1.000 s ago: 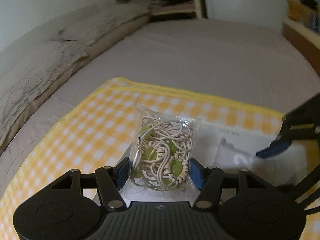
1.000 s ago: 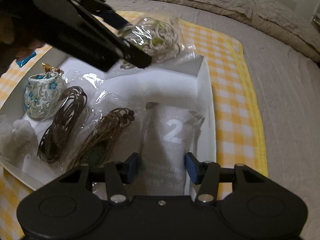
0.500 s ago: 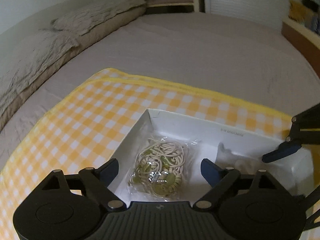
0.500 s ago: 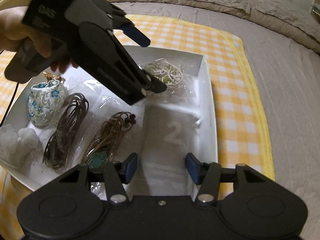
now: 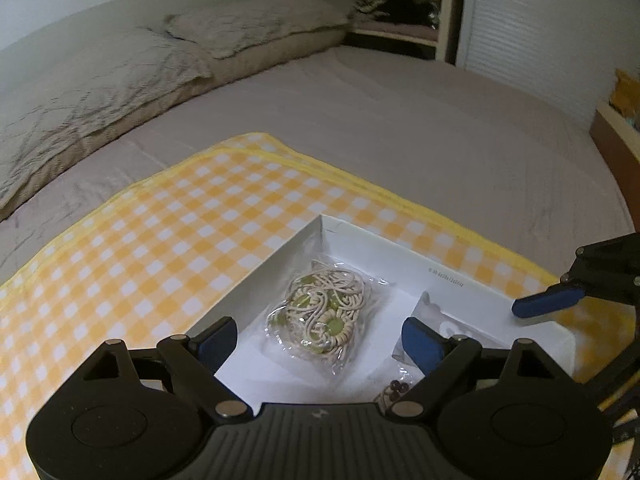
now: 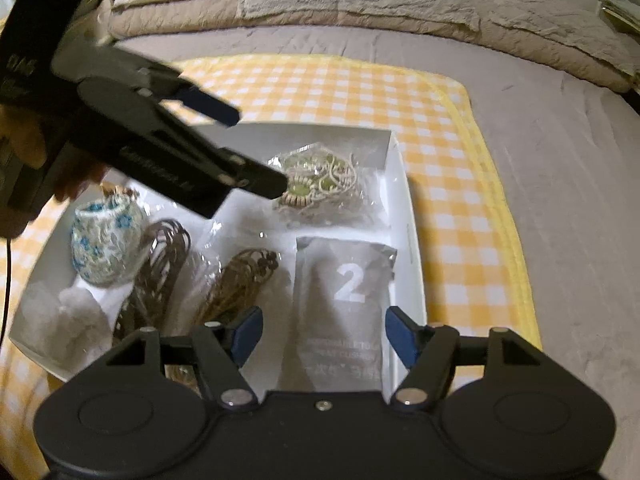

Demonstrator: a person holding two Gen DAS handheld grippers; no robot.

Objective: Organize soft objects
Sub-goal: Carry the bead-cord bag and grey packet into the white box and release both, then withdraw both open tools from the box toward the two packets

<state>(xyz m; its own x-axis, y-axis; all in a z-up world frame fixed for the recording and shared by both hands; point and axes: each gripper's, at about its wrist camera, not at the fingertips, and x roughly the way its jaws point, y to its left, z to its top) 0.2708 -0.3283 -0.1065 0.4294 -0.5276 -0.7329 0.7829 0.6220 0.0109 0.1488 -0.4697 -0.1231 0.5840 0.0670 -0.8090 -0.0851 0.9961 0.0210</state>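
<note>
A clear bag of cream cord with green beads [image 5: 324, 316] lies in the far corner of the white box [image 5: 276, 260]; it also shows in the right wrist view [image 6: 324, 184]. My left gripper [image 5: 320, 342] is open and empty, just above and behind the bag; it also shows in the right wrist view [image 6: 256, 148]. My right gripper [image 6: 322, 334] is open and empty over a grey pouch marked 2 [image 6: 344, 300]. The box [image 6: 404, 208] also holds two bags of brown cord [image 6: 160, 264], a floral pouch [image 6: 106, 240] and a white fluffy item [image 6: 68, 320].
The box sits on a yellow checked cloth [image 5: 160, 248] spread on a grey bed [image 5: 400, 128]. Pillows [image 6: 340, 0] lie along the bed's far side. A wooden shelf [image 5: 616, 136] stands at the right.
My left gripper opened and let the bead-cord bag drop into the box's corner, then drew back and up. My right gripper stayed open and rose slightly.
</note>
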